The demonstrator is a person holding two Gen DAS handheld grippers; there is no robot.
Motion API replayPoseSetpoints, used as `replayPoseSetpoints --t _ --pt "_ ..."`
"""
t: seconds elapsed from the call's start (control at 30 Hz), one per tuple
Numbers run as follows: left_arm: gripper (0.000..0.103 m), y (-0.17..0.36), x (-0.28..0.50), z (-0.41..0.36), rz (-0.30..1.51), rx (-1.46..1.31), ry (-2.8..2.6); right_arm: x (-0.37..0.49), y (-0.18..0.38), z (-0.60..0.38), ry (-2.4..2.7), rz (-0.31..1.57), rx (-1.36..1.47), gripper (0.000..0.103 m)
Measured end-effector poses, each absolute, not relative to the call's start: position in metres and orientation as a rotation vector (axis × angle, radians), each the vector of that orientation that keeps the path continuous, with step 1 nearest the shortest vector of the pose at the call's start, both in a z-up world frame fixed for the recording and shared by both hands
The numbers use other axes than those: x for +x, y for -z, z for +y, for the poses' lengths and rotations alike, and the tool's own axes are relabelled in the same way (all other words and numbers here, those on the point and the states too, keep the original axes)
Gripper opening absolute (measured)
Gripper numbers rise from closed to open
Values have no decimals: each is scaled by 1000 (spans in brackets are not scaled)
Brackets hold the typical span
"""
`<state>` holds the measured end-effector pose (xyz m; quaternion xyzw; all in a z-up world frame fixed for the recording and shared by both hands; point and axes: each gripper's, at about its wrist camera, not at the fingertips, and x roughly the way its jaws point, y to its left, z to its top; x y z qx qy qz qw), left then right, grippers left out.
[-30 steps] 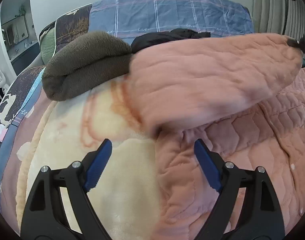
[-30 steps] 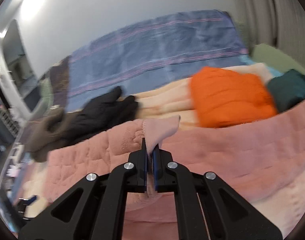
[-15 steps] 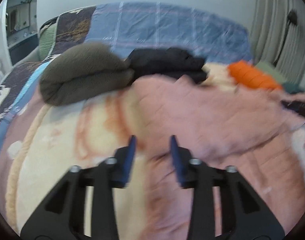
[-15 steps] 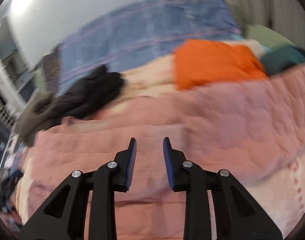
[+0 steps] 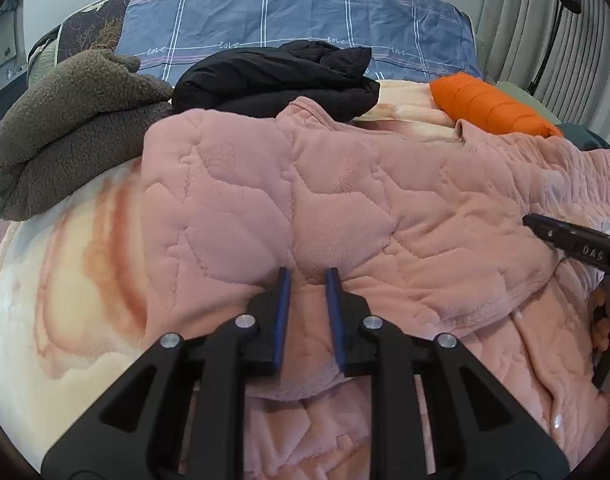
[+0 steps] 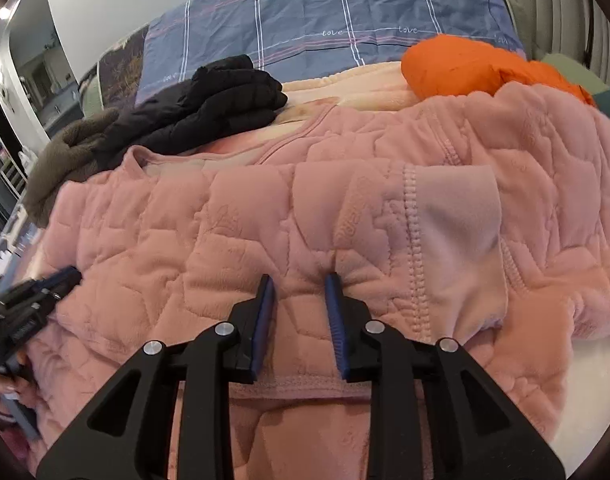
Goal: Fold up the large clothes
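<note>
**Both tongs down on pink quilted garment spread over bed**

From my remote seat, the pink quilted garment (image 5: 345, 184) lies flat across a cream blanket (image 5: 65, 280), filling the middle of both wrist views. One sleeve is laid across the body, its smooth cuff (image 6: 457, 220) resting on the quilting to the right of my right gripper (image 6: 299, 282).

My left gripper (image 5: 308, 276) points down at the near edge of the garment. Its jaws are closing, and a ridge of pink fleece is bunched between the blue pads, which press on it from both sides.

My right gripper is also set into the near edge, with its jaws narrowly parted. Fabric fills the gap and puckers at the tips, but I cannot tell whether the pads actually bite on it. Each tool also shows at the side of the other's view, low over the same garment.

Behind the garment, three other pieces sit along the far side of the bed: a brown fleece bundle (image 5: 65, 128) at left, a black jacket (image 5: 273, 80) touching the garment's far edge, and an orange jacket (image 5: 489, 108) at right. A blue checked cover (image 5: 297, 12) rises behind them.
</note>
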<state>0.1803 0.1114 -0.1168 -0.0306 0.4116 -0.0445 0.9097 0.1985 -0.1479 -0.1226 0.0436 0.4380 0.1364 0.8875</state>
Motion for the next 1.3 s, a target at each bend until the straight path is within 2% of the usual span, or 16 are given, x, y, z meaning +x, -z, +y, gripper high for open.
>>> replayPoseSetpoints --t 0.13,0.2,0.3,0.37,0.53,0.6,0.7,0.77,0.83,0.87,1.0,1.17,1.3 --pt "20 116 178 100 840 12 60 200 106 -186 -320 925 227 28" --pt "20 116 179 98 835 37 49 193 85 -223 -265 873 291 31" --pt "20 116 179 99 828 37 48 179 53 -315 -93 736 380 48" --pt "20 116 179 101 825 28 51 163 42 -395 79 650 504 52" --pt "20 117 178 96 819 59 33 141 68 -538 277 595 875 57" --pt "20 118 178 93 818 74 24 139 77 -552 235 571 948 63" --pt "20 118 178 91 816 89 16 153 87 -552 169 596 952 64" --pt "20 117 177 91 815 88 15 166 91 -543 185 613 945 52" --pt "20 117 177 92 814 83 18 168 92 -541 225 588 967 18" --pt "20 117 177 93 814 80 19 163 89 -537 247 569 977 14" --pt "20 117 177 95 813 62 28 149 42 -499 189 437 879 11" --pt "20 117 176 100 809 25 44 158 -43 -366 -137 348 596 11" --pt "20 114 174 107 798 -28 69 168 -51 -228 -436 397 382 13"
